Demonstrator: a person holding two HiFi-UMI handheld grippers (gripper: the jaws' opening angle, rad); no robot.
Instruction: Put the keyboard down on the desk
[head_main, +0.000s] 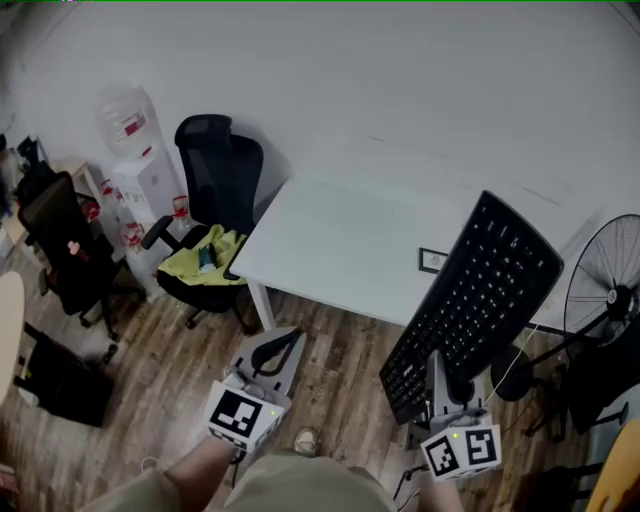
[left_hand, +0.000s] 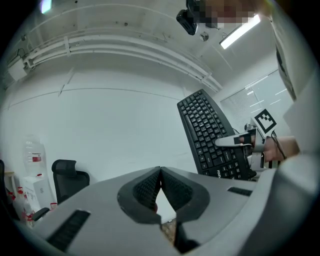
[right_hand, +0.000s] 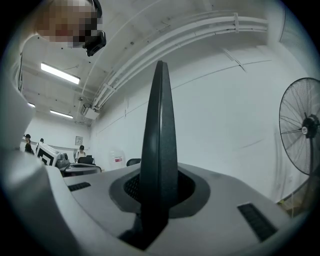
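Note:
A black keyboard (head_main: 470, 300) hangs in the air, tilted steeply over the white desk's (head_main: 330, 245) right front part. My right gripper (head_main: 447, 385) is shut on its near edge. In the right gripper view the keyboard (right_hand: 159, 150) stands edge-on between the jaws. In the left gripper view the keyboard (left_hand: 210, 132) shows at the right with the right gripper (left_hand: 242, 142) clamped on it. My left gripper (head_main: 272, 352) is low over the wooden floor, in front of the desk, with its jaws touching and nothing between them. The left gripper (left_hand: 160, 187) points at the wall.
A small dark-framed card (head_main: 433, 261) lies on the desk near the keyboard. A black office chair (head_main: 212, 215) with a yellow cloth stands at the desk's left end. A standing fan (head_main: 605, 290) is at the right. A water dispenser (head_main: 140, 180) and another chair (head_main: 65, 250) are far left.

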